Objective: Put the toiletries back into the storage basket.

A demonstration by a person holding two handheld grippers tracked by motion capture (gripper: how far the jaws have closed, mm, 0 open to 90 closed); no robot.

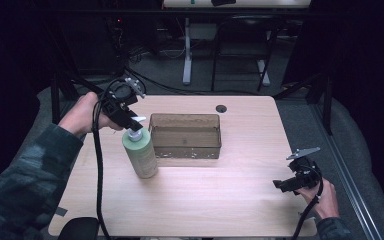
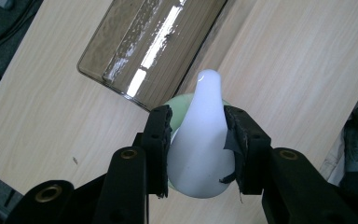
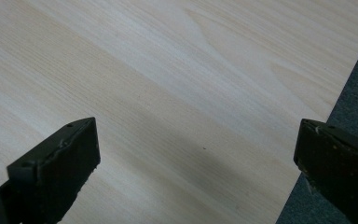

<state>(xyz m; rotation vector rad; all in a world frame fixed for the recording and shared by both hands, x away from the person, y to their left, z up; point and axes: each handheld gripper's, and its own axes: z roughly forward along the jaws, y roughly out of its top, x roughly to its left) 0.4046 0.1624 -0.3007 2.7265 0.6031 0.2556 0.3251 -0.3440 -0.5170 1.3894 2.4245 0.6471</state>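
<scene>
A pale green pump bottle (image 1: pixel 140 152) stands upright on the wooden table (image 1: pixel 205 195), just left of a clear brownish tray (image 1: pixel 185 135). My left gripper (image 1: pixel 132 125) is shut on the bottle's white pump head (image 2: pixel 199 144), one black pad on each side of it. The green body (image 2: pixel 179 105) peeks out behind the pump in the left gripper view. My right gripper (image 1: pixel 286 184) rests low near the table's right front corner, its jaws standing wide apart over bare wood (image 3: pixel 168 93) with nothing between them.
The tray (image 2: pixel 154 44) looks empty and lies lengthways at the table's middle. A round cable hole (image 1: pixel 221 108) sits near the far edge. Table legs and cables stand on the dark floor beyond. The table's right edge (image 3: pixel 307 121) is close to my right gripper.
</scene>
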